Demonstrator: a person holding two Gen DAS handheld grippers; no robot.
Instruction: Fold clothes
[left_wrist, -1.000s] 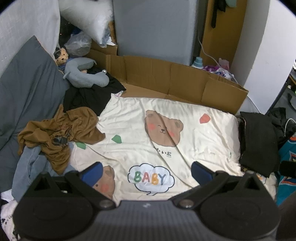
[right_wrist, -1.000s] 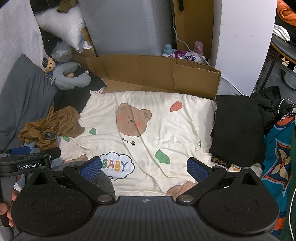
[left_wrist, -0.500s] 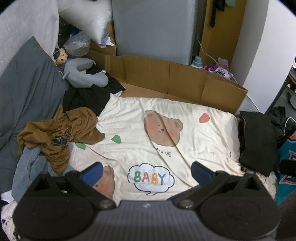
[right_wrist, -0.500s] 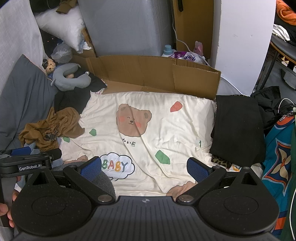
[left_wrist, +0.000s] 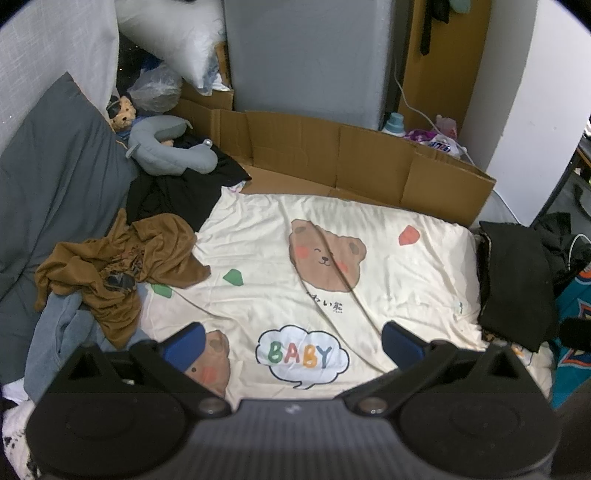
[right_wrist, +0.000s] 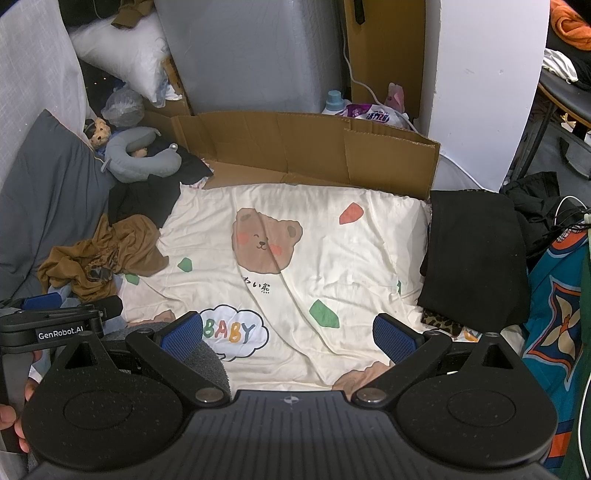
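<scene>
Both the left hand-held gripper (left_wrist: 291, 343) and the right hand-held gripper (right_wrist: 288, 334) hover spread wide and empty above a cream sheet (left_wrist: 388, 295) printed "BABY", a crumpled brown shirt (left_wrist: 122, 266) lying at its left edge, and the left one's body reads "GenRobot.AI".

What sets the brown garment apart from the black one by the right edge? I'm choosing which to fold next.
The brown garment lies crumpled in a heap at the left of the bear-print sheet; the black garment lies flat with straight edges, apparently already folded. The brown one overlaps a blue-grey garment; the black one lies over something leopard-printed. Neither is held by a gripper.
</scene>
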